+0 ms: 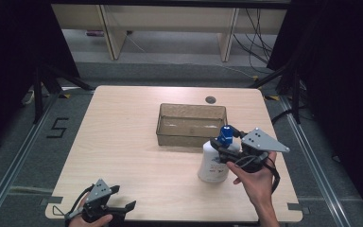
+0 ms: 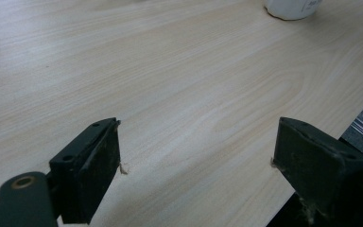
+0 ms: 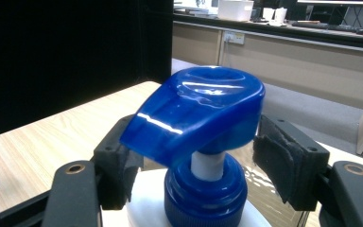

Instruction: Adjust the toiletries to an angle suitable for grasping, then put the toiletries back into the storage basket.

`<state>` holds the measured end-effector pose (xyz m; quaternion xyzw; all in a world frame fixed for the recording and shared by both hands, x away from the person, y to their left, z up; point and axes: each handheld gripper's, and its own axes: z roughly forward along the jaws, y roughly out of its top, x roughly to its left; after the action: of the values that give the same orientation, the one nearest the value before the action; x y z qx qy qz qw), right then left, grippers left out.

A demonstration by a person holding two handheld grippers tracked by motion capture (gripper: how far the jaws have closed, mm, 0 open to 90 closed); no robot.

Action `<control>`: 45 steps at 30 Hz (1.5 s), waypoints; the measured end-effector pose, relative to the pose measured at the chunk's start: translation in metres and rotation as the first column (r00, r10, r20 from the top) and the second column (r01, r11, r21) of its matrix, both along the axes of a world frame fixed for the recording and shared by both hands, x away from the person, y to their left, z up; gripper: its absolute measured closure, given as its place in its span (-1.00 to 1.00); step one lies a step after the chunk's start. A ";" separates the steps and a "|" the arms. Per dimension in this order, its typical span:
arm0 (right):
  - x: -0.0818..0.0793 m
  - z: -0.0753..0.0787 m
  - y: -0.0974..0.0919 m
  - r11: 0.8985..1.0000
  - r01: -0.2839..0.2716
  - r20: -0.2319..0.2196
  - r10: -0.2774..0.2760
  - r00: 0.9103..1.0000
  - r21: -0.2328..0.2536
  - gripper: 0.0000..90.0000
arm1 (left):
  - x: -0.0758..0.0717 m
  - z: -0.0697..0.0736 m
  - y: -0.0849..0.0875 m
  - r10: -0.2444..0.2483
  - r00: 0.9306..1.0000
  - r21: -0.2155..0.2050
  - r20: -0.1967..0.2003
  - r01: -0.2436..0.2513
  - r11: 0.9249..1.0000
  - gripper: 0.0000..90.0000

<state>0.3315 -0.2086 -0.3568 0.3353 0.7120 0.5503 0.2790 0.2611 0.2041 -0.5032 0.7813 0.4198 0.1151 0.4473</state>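
A pale wooden table point(image 1: 137, 156) stood on grey carpet point(image 1: 170, 71), a black "5" point(image 1: 56, 127) taped beside it. Beyond were beige desk legs point(image 1: 111, 33), trailing cables point(image 1: 257, 42) and black curtains point(image 1: 19, 42) at both sides.

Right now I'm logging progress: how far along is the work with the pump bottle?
Early. The right gripper straddles the bottle at its blue pump, pads not clearly pressing yet. The bottle stands on the table beside the bin. The left gripper waits open. Gripping and moving remain.
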 end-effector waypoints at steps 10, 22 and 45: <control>0.002 0.001 0.002 1.000 0.006 0.005 -0.006 1.000 -0.004 -0.02 | -0.001 0.001 0.000 -0.010 1.000 -0.003 0.008 0.010 1.000 -0.67; 0.002 0.001 0.003 1.000 0.004 0.018 -0.004 1.000 0.004 0.31 | -0.004 0.003 -0.001 -0.010 1.000 0.012 0.014 0.009 1.000 -0.67; -0.005 0.001 0.004 0.999 0.040 0.024 -0.040 0.999 0.017 0.37 | -0.004 0.001 -0.001 -0.021 1.000 0.004 0.012 0.021 1.000 -0.67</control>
<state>0.3269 -0.2046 -0.3560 0.3450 0.6971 0.5546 0.2957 0.2573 0.2034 -0.5020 0.7858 0.4088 0.1158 0.4494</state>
